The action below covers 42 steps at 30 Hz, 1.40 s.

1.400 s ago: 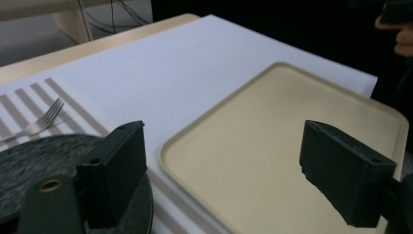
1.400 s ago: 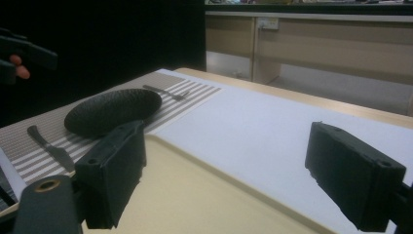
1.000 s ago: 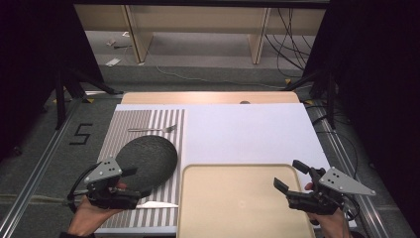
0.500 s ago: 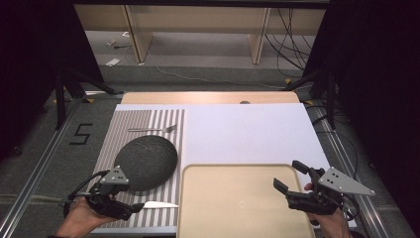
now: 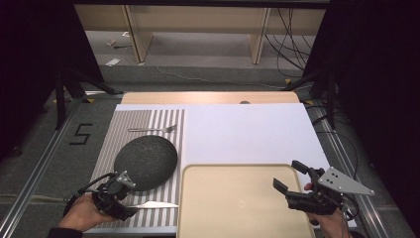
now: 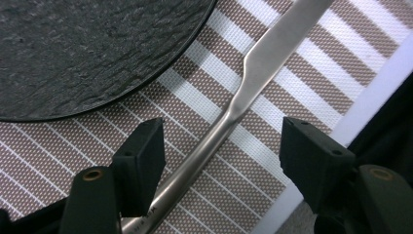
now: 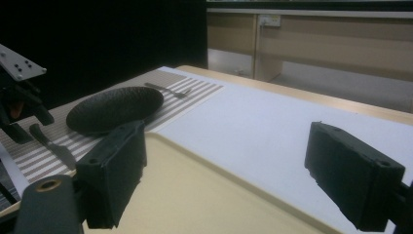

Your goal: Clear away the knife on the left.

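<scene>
A silver table knife (image 5: 153, 204) lies on the striped placemat (image 5: 148, 121) near the table's front edge, below a dark round plate (image 5: 145, 162). My left gripper (image 5: 119, 197) is low over the knife's handle. In the left gripper view the handle (image 6: 195, 161) runs between the two black jaws, which have just been closing; the left gripper (image 6: 221, 141) is open and its pads stand clear of the metal. My right gripper (image 5: 291, 176) hovers open over the right part of the beige tray (image 5: 237, 218), holding nothing (image 7: 234, 161).
A fork (image 5: 152, 129) lies at the far end of the placemat. A white sheet (image 5: 247, 134) covers the table's middle and right. The plate (image 7: 114, 109) and knife (image 7: 53, 144) also show in the right gripper view. Dark stands flank the table.
My left gripper has dropped and shifted toward the table's front edge, down onto the knife's handle. The right gripper has stayed put.
</scene>
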Each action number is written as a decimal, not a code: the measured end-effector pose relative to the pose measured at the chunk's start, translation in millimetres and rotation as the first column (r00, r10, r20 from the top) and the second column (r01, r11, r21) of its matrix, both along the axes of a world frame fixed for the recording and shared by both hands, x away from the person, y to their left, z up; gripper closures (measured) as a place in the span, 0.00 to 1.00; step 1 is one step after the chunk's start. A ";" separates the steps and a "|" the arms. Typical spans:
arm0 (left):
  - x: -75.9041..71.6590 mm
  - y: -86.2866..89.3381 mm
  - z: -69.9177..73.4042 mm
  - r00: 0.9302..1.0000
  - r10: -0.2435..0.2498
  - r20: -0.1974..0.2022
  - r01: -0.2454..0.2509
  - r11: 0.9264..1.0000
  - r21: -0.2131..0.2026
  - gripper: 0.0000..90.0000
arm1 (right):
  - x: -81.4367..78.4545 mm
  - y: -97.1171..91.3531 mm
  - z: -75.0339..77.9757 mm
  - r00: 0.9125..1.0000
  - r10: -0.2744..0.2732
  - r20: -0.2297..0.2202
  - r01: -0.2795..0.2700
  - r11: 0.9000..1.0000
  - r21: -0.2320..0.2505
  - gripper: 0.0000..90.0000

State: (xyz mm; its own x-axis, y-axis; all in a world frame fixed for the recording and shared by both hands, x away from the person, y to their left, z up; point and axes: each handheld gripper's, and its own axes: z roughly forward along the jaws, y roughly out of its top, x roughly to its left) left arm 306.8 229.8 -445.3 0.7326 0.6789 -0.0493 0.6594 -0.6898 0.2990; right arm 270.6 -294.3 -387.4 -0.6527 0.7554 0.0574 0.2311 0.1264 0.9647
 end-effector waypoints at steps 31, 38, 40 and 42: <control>15.1 -32.6 -13.3 0.981 -0.132 -0.143 0.163 0.958 0.236 0.84 | 0.1 0.0 -0.3 1.000 0.003 -0.001 -0.003 1.000 -0.006 0.18; 14.7 -33.6 -13.2 0.973 -0.178 -0.149 0.210 0.950 0.233 0.89 | 0.4 0.2 -0.4 1.000 0.001 -0.007 -0.001 1.000 -0.011 0.18; 14.8 -33.3 -13.2 0.972 -0.182 -0.150 0.213 0.949 0.231 0.89 | 0.3 0.2 -0.4 1.000 0.002 -0.005 -0.002 1.000 -0.009 0.19; 13.1 -33.6 -12.3 0.967 -0.194 -0.167 0.229 0.946 0.228 0.89 | 0.7 -0.1 -0.5 1.000 0.000 -0.007 0.000 1.000 -0.012 0.19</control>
State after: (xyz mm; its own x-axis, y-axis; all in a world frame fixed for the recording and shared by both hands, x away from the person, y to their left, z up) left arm 319.9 196.2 -457.6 0.8583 0.5130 -0.0150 0.5132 -0.8581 0.0197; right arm 271.3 -294.5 -387.9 -0.6523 0.7561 0.0530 0.2378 0.1377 0.9615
